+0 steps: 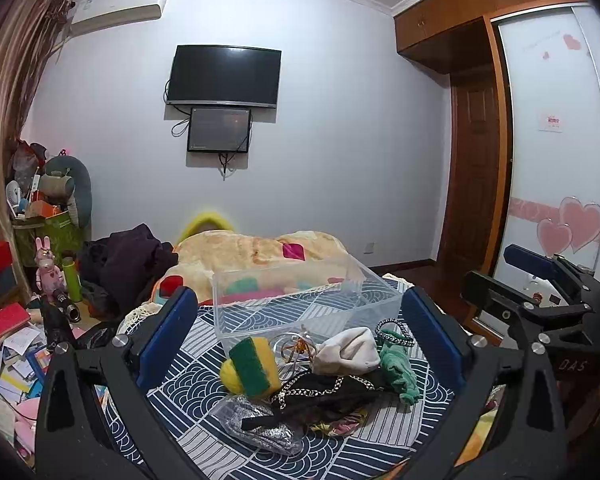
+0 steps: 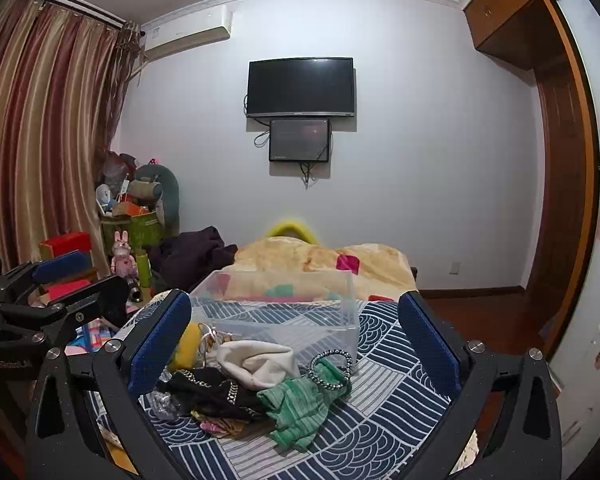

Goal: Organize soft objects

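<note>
left claw (image 1: 298, 336): wide open, nothing in it, hanging just short of the pile with the sponge about dead ahead
right claw (image 2: 296, 336): same deal, spread wide and empty, lined up on the cream cloth and green cloth
bin (image 1: 300, 304): clear plastic, sitting on the patterned bed cover (image 1: 204, 380) toward the far edge, right behind the pile. Looks empty to me, I only see the cover pattern through the walls
pile: everything is still heaped in front of the bin, near edge side
sponge (image 1: 254, 366): yellow with a green scrub face, left end of the pile, propped up on its side
cream cloth (image 2: 256, 362): bunched up in the middle, close against the bin's front wall
green cloth (image 2: 300, 404): crumpled at the right end, a beaded band (image 2: 331, 368) lying on top of it
black cloth (image 2: 208, 392): has a chain (image 1: 320, 390) draped over it, so that one could snag when lifted
silver bag (image 1: 256, 428): nearest the near edge, partly under the black stuff
progress: basically zero as far as I can tell. Nothing soft is in the bin yet, nothing is gripped
left to do: pick out the soft bits (sponge, cloths) one at a time and drop them in the bin, leaving the chain and the band behind I'd guess
</note>
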